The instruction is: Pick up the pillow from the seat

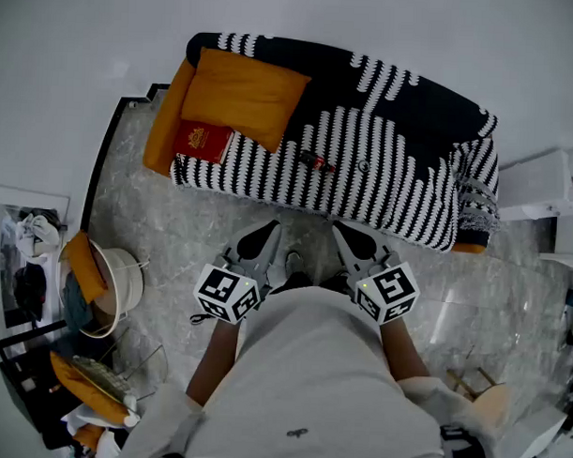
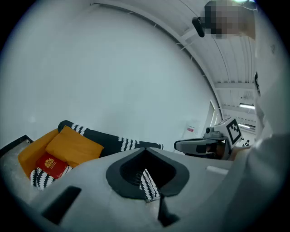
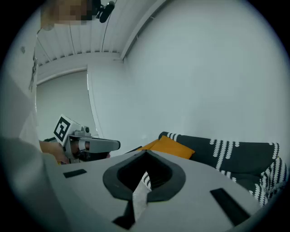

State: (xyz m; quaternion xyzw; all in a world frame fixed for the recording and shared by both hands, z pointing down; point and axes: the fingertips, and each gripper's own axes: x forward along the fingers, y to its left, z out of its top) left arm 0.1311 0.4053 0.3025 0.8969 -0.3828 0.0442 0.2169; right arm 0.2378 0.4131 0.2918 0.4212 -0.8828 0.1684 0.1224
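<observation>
The orange pillow [image 1: 244,90] leans against the back at the left end of a black-and-white striped sofa [image 1: 391,194], with a red book [image 1: 203,141] lying in front of it. Both grippers hang close to the person's body, short of the sofa's front edge and well apart from the pillow. My left gripper [image 1: 261,239] and my right gripper [image 1: 357,241] are both shut with nothing in them. The left gripper view has the pillow [image 2: 72,147] and the book [image 2: 52,165] low at the left, the right gripper [image 2: 199,146] beside. The right gripper view shows the pillow [image 3: 170,147] beyond the closed jaws.
A white basket [image 1: 120,283] with an orange cloth stands on the marble floor at the left, with clutter below it. A white box [image 1: 542,181] sits by the sofa's right end. A small dark object [image 1: 317,161] lies on the seat. A white wall rises behind the sofa.
</observation>
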